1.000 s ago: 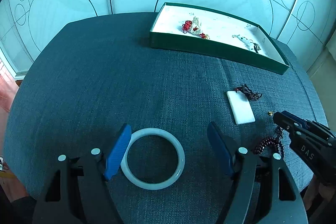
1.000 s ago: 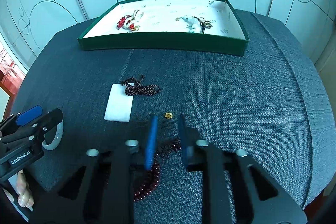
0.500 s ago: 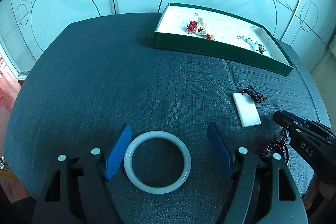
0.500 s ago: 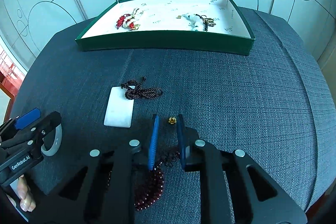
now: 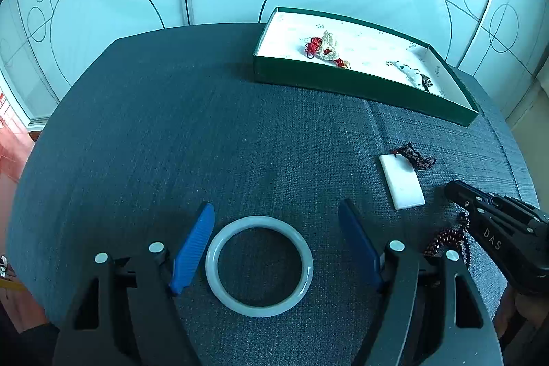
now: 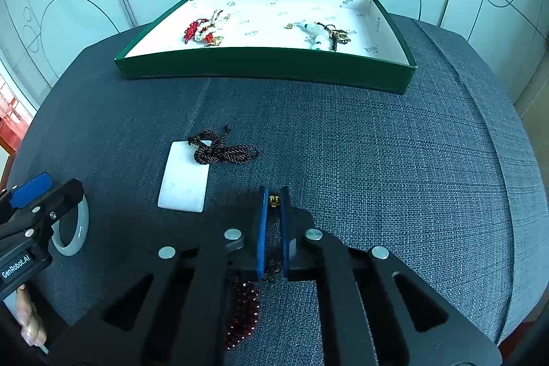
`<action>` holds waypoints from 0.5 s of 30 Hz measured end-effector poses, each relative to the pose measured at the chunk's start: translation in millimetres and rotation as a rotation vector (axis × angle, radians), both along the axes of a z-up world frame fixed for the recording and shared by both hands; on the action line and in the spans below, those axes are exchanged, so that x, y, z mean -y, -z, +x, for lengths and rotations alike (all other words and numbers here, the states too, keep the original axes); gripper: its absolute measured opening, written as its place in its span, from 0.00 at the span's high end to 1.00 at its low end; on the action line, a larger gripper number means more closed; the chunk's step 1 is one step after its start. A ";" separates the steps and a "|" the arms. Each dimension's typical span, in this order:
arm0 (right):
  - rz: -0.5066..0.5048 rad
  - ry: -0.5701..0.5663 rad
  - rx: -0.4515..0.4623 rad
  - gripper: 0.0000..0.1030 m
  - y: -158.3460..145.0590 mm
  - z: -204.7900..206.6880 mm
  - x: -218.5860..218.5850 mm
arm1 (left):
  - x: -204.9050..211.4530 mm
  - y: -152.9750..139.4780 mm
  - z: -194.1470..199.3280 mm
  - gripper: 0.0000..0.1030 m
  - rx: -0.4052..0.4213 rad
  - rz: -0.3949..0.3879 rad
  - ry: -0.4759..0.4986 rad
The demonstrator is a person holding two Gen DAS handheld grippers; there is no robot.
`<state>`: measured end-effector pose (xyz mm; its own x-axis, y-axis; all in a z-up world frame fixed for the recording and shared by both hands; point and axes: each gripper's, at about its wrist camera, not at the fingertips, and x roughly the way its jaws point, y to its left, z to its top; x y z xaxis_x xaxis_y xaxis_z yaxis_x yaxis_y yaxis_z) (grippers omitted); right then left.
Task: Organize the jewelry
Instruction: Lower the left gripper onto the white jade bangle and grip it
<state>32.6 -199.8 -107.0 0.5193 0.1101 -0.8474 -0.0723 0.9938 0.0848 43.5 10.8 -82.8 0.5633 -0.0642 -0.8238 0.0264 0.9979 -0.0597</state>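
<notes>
Surface: round table (image 6: 394,160) covered in dark blue-grey woven cloth.
Tray: green box (image 6: 267,66) with a white lining, at the far edge of the table.
Tray contents, left: red-and-cream beaded piece (image 6: 204,30).
Tray contents, right: pale bead string with dark cord (image 6: 320,33).
Bangle: pale jade-coloured ring (image 5: 259,266) lying flat near the near-left edge of the table.
Left gripper (image 5: 276,244): blue pads spread wide on either side of the bangle, neither one pressing on it; the left pad stands just beside the ring.
Pendant: white rectangular slab (image 6: 185,182) with a dark twisted cord (image 6: 223,151) bunched at its far end, toward the middle of the table, between the two grippers.
Bead strand: dark red beads (image 6: 245,311) at the near edge, mostly under the right gripper's body.
Gold bead: small gold charm (image 6: 273,200) just past the right gripper's tips.
Right gripper (image 6: 272,204): jaws have just been closing and are now drawn nearly together, with the strand's thin dark cord between the pads.
Hand: fingers (image 6: 29,319) visible at the left gripper's handle.
</notes>
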 end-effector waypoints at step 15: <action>0.021 0.025 0.028 0.94 -11.0 -8.6 18.4 | -4.6 -1.1 -6.8 0.28 0.009 -0.003 0.012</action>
